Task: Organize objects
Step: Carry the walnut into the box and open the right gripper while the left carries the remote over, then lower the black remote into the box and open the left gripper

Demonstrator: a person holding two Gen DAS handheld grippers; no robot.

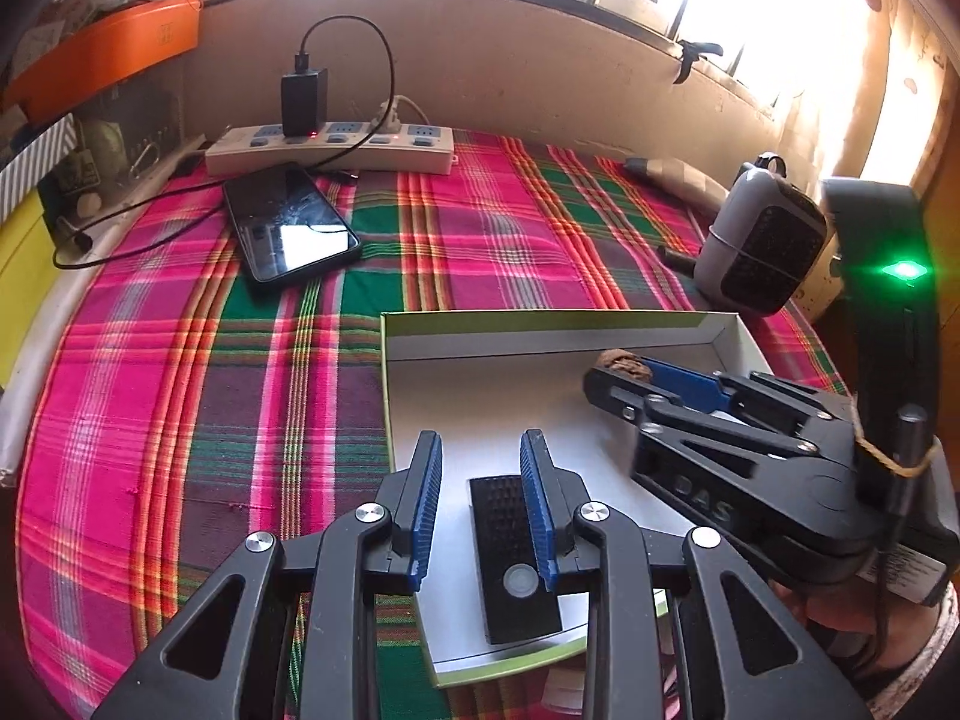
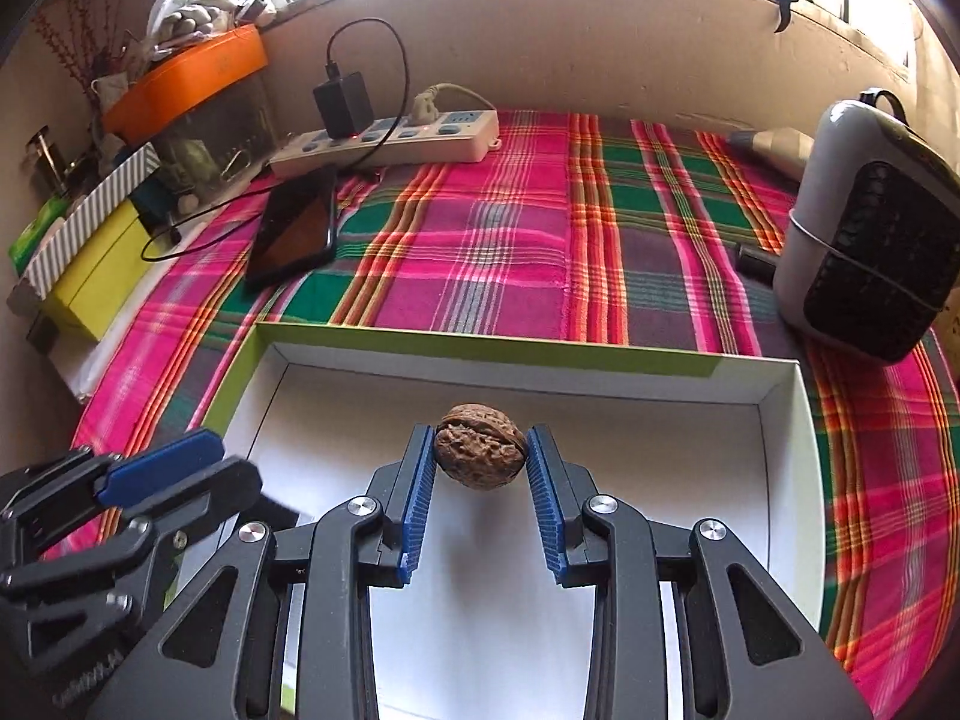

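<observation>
On the plaid cloth (image 2: 480, 228) we see our right gripper (image 2: 480, 456) pinching a brown, wrinkled walnut (image 2: 480, 450) over the white box (image 2: 786, 480); our left gripper (image 1: 480, 498) is spread.

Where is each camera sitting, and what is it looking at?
Left wrist view: rides on the left hand-held gripper, looking down its open fingers at a black device in the white box; the right hand-held gripper shows too.
Right wrist view: rides on the right hand-held gripper, which pinches a walnut over the box; the left one shows at lower left.
Both share the box, phone, power strip and plaid cloth.
</observation>
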